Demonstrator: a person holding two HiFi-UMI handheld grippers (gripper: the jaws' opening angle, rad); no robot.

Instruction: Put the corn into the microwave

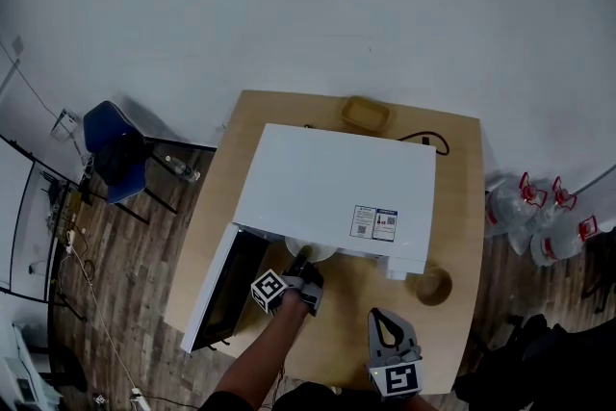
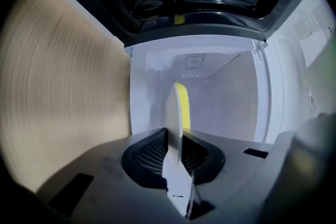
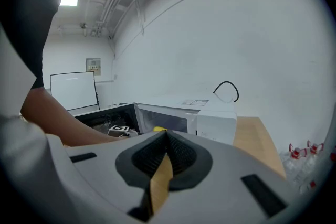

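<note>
The white microwave (image 1: 337, 188) stands on a wooden table (image 1: 462, 207), its door (image 1: 217, 289) swung open at the lower left. My left gripper (image 1: 303, 269) is at the opening, shut on the rim of a white plate (image 1: 313, 252). In the left gripper view the plate (image 2: 175, 128) shows edge-on between the jaws of that gripper (image 2: 176, 152), with yellow corn (image 2: 182, 105) on it and the white cavity (image 2: 220, 97) straight ahead. My right gripper (image 1: 385, 327) waits near the table's front edge. In its own view the right gripper (image 3: 166, 157) is shut with nothing in it, and faces the microwave (image 3: 202, 119).
A tan shallow dish (image 1: 366, 114) and a black cable (image 1: 428, 142) lie behind the microwave. A brown round cup (image 1: 433, 285) sits by its front right corner. A blue chair (image 1: 115, 149) stands on the floor at left, water jugs (image 1: 539, 207) at right.
</note>
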